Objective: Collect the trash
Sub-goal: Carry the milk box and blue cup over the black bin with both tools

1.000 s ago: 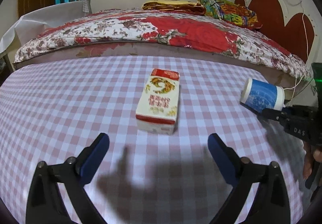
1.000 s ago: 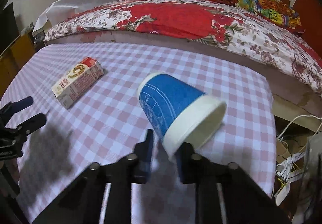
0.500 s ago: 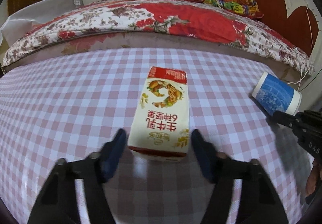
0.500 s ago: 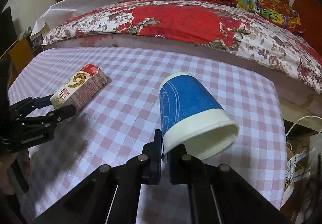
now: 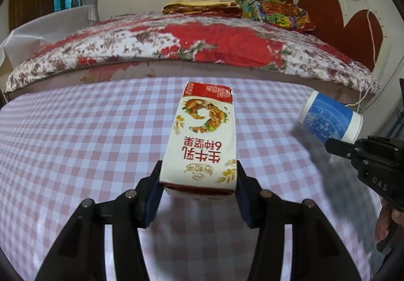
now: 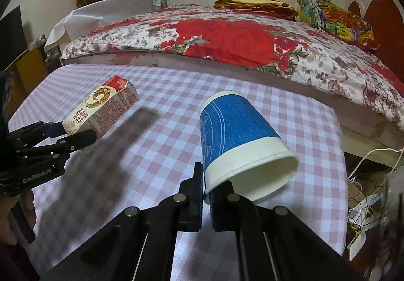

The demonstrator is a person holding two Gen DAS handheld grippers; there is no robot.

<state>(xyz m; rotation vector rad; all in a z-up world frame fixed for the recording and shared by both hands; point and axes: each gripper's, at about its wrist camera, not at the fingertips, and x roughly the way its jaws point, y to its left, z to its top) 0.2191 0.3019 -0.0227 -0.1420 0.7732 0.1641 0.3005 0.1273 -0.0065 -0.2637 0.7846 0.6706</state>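
Observation:
A white and red milk carton [image 5: 202,139] is clamped at its near end between the fingers of my left gripper [image 5: 198,180], lifted off the checked tablecloth [image 5: 75,134]. It also shows in the right wrist view [image 6: 101,109], held by the left gripper [image 6: 75,134] above its shadow. My right gripper [image 6: 206,187] is shut on the rim of a blue and white paper cup [image 6: 240,144], which is tilted with its mouth toward me. The cup also shows in the left wrist view [image 5: 328,119], at the right with the right gripper [image 5: 335,147].
A bed with a red floral cover [image 6: 227,38] runs along the table's far edge. Folded blankets [image 6: 252,3] lie on it. The table's right edge [image 6: 341,154] drops to cables and clutter [image 6: 363,200] on the floor. A wooden cabinet [image 6: 30,69] stands at the left.
My left gripper moved forward, closed on the milk carton and lifted it off the table. My right gripper kept hold of the cup, which tilted more upright.

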